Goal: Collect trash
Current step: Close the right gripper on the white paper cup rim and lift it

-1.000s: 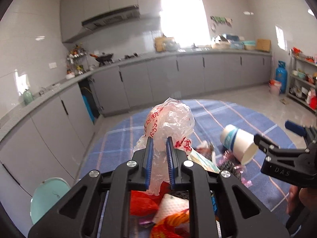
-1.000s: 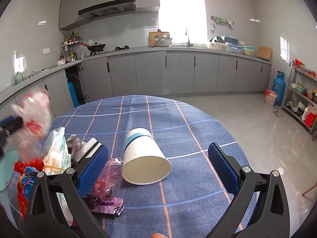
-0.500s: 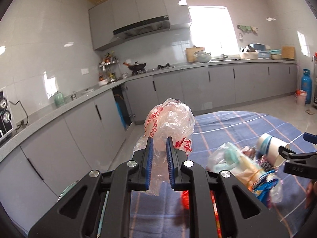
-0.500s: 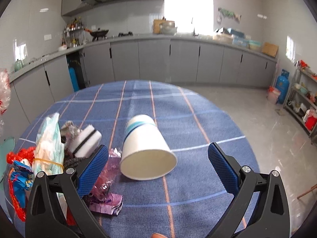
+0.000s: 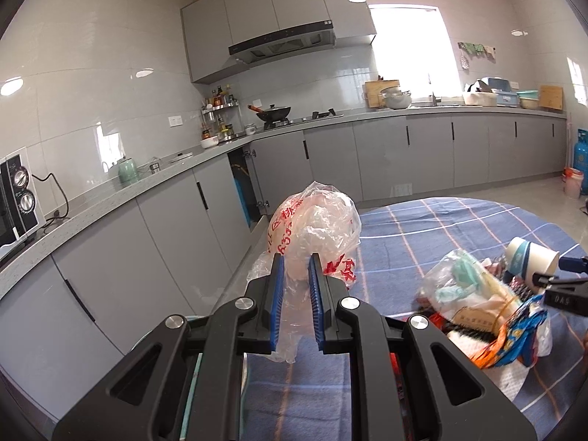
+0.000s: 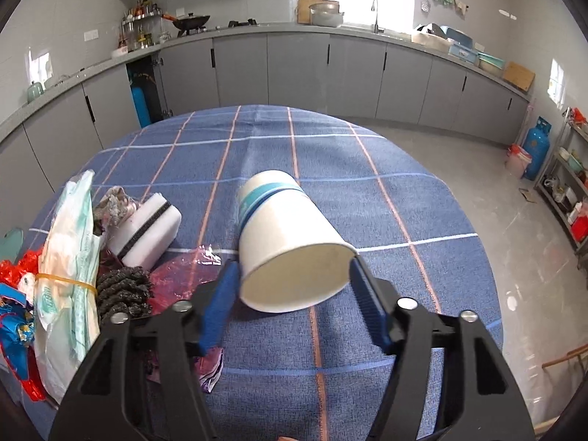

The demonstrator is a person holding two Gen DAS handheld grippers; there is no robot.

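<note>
- The left gripper [image 5: 296, 268] stays clamped narrow on a clear plastic bag [image 5: 316, 228] with red printing (characters unreadable), held up beside the table edge.
- The right gripper [image 6: 292, 275] is closing; its pads flank the rim of a white paper cup [image 6: 286, 235] with a teal band, lying on its side on the blue checked tablecloth [image 6: 367, 198]; a second ago they stood wide.
- The left view now shows more counter [image 5: 110, 198].

Black tongs [image 5: 295, 275], ribbed blue pads [image 5: 276, 301]
</note>
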